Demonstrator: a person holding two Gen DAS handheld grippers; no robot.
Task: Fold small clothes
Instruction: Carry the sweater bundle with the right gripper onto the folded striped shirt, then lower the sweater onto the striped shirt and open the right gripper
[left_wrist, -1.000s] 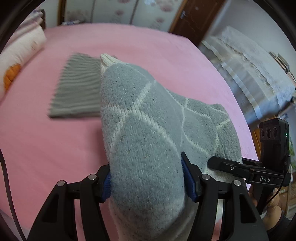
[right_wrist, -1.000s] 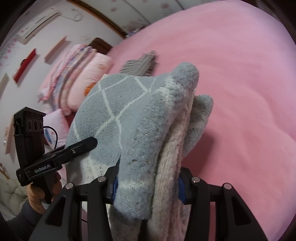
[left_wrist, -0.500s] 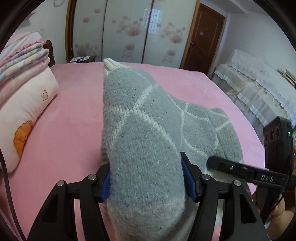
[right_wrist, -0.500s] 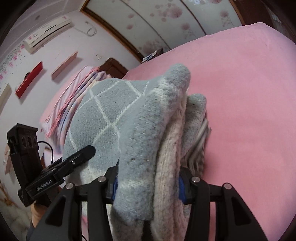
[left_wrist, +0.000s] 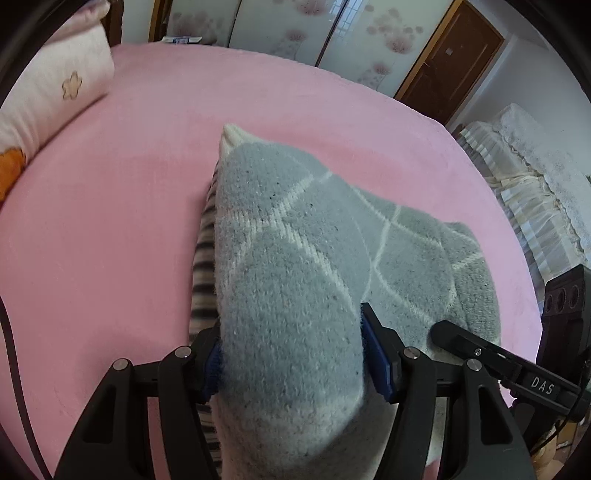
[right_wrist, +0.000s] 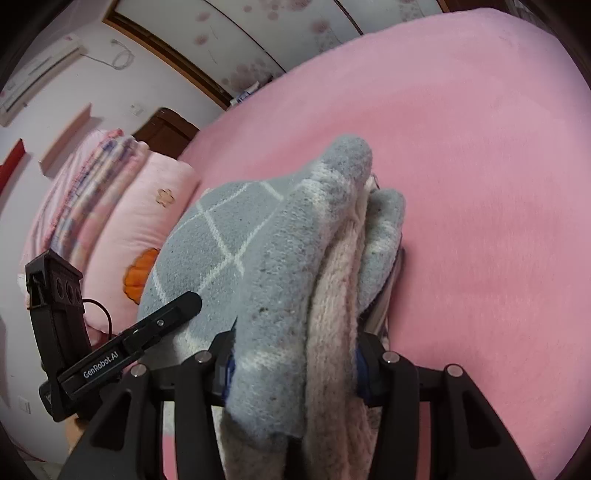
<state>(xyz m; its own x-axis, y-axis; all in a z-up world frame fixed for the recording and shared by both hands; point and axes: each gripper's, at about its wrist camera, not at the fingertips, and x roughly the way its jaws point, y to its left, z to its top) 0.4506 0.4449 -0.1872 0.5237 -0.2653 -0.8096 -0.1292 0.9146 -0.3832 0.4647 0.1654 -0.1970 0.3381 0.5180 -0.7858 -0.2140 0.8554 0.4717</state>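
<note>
Your left gripper (left_wrist: 291, 354) and right gripper (right_wrist: 295, 354) each clamp the folded grey sweater (left_wrist: 295, 258) over the pink bed (left_wrist: 110, 221); bare sheet surrounds it, the pillow (left_wrist: 55, 92) well apart.

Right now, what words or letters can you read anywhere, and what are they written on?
"DAS" on the black bar of the right tongs, seen from the left wrist.
"GenRobot.AI" on the black bar of the left tongs, seen from the right wrist.
The small box beyond the pink bed has print too small to read.
</note>
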